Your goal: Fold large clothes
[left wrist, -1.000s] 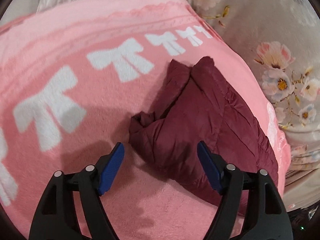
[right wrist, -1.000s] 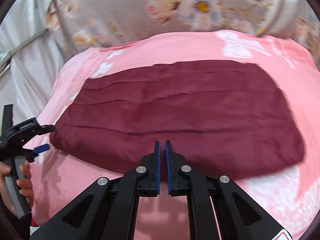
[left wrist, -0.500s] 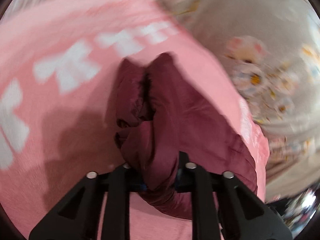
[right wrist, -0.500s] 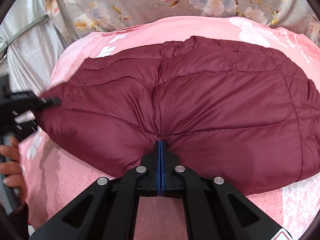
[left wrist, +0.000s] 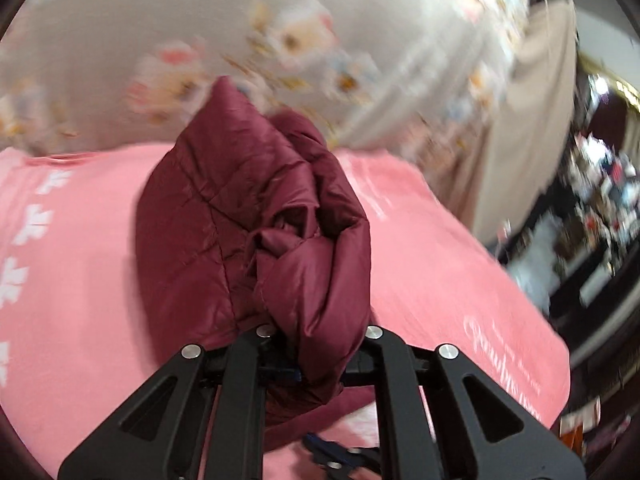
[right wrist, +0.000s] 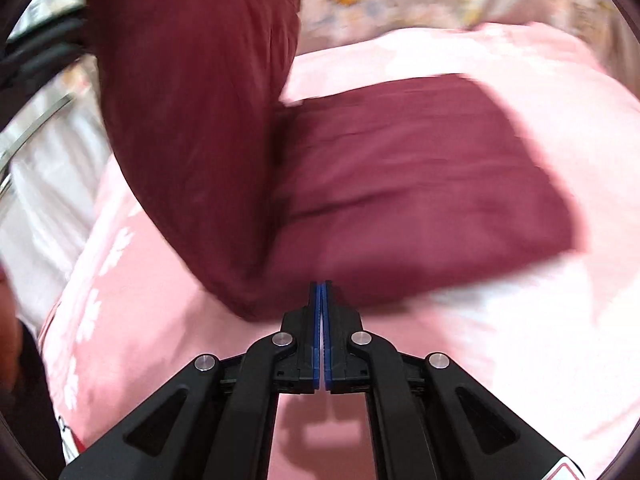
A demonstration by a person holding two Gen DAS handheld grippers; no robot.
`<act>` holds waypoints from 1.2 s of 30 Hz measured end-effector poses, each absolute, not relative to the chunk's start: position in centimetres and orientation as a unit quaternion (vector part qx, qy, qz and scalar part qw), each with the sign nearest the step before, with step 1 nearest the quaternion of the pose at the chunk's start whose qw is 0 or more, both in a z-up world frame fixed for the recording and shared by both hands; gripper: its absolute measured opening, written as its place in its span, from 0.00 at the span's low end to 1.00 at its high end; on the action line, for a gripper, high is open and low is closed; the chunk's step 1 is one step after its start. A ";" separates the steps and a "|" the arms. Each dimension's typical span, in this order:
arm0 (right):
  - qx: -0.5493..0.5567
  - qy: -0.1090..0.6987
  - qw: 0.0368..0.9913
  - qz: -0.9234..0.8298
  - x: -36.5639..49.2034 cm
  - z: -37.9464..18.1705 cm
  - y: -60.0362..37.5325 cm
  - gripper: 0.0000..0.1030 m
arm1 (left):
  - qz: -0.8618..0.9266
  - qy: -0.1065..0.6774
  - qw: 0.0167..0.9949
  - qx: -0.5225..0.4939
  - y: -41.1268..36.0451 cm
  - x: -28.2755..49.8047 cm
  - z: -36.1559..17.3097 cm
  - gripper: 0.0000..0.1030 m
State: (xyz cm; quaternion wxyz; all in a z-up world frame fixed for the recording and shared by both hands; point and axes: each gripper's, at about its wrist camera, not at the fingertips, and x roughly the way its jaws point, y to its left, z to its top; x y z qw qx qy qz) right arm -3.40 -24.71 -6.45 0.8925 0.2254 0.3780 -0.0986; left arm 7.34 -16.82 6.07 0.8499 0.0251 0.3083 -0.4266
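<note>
**Item count, both wrist views**

One maroon quilted jacket [left wrist: 256, 216], ahead of the fingers. One pink blanket [left wrist: 440, 264] beneath it; one floral sheet [left wrist: 200, 40] beyond. Two grippers: left gripper [left wrist: 316, 364], right gripper [right wrist: 322, 304].

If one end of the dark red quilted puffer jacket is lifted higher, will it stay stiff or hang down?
The dark red quilted puffer jacket will probably hang limp: the end bunched in the left gripper already crumples into soft folds. Its puffy stitched panels suggest it is light for its size. The shiny fabric may slide easily over the fuzzy pink blanket.
</note>
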 end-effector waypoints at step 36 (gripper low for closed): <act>0.235 0.407 0.859 -0.202 17.0 0.6 -40.7 0.46 | -0.157 0.407 0.899 0.036 -19.4 28.4 3.4 0.76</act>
